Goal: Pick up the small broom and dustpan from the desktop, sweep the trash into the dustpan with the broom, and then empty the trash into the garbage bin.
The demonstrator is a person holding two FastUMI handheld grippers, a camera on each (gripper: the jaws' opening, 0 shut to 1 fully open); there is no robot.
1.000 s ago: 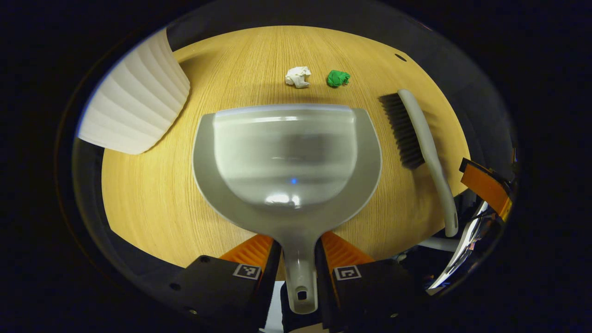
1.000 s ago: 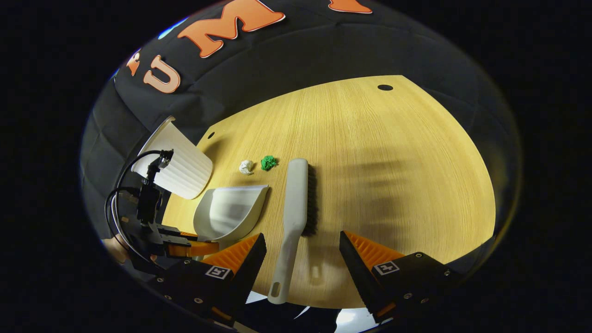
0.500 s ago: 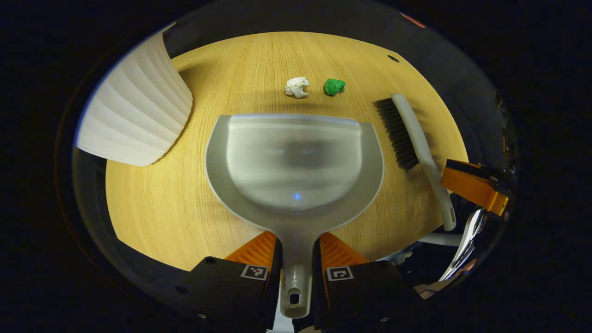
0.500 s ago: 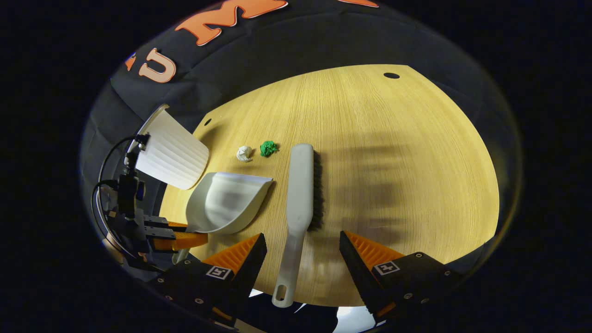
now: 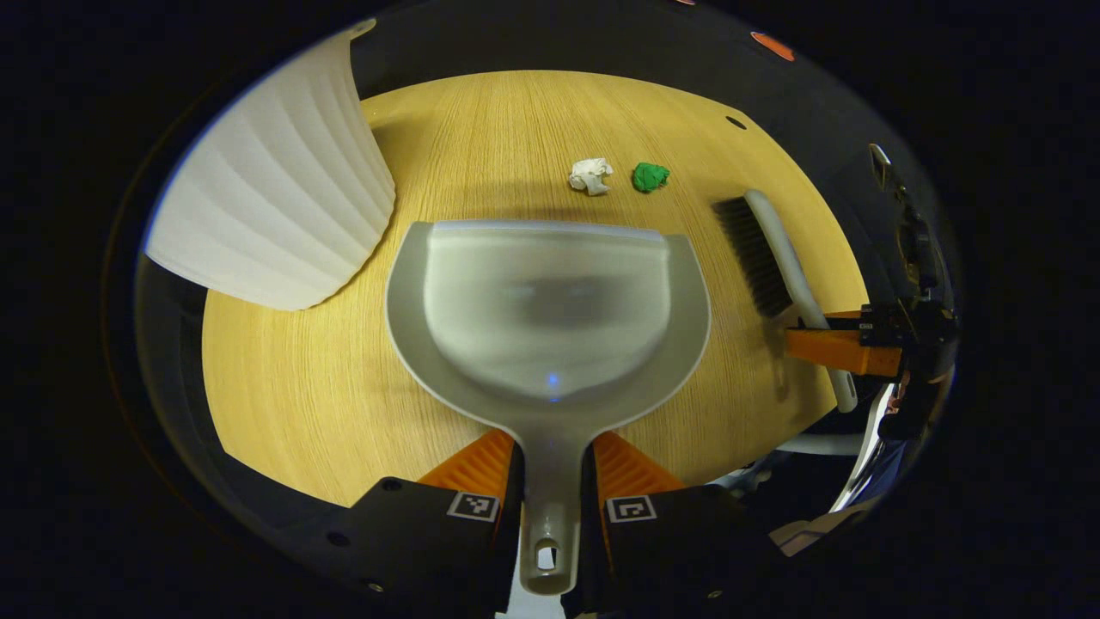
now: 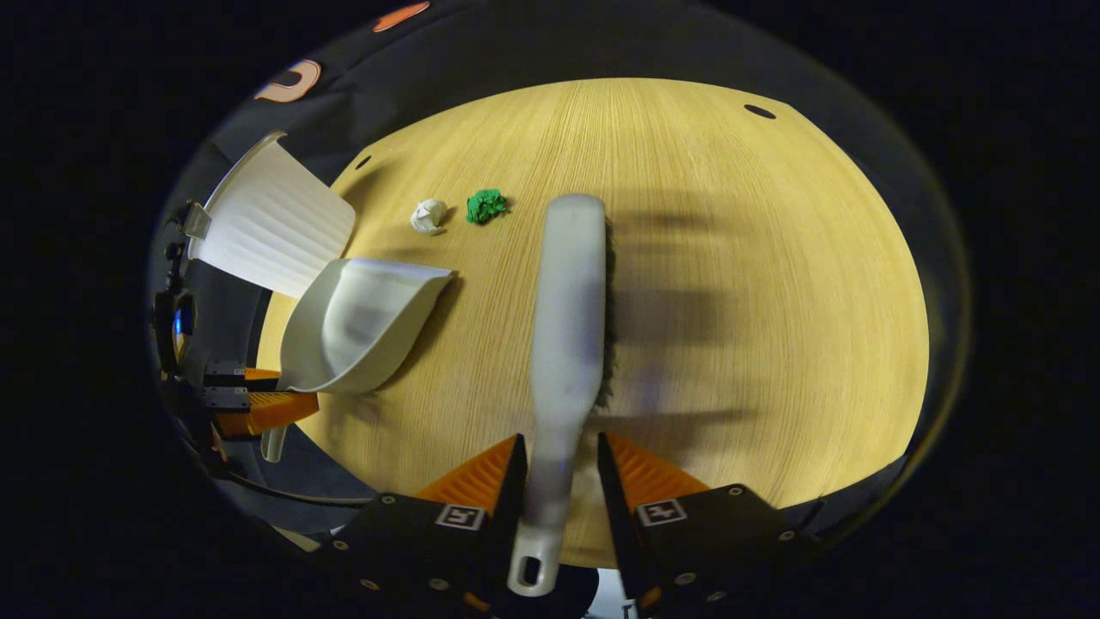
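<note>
Left gripper view: left hand-held gripper (image 5: 551, 481) clenches the dustpan (image 5: 548, 318) handle between its fingers.

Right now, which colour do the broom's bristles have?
Dark, nearly black bristles, seen best in the left gripper view.

Grey plastic dustpan (image 5: 548, 314) mid-desktop (image 5: 284, 387). At 10 o'clock, white ribbed bin (image 5: 275, 185); at 12, white paper wad (image 5: 590, 174) and green paper wad (image 5: 650, 176); at 3, grey-handled brush (image 5: 773, 258).
</note>
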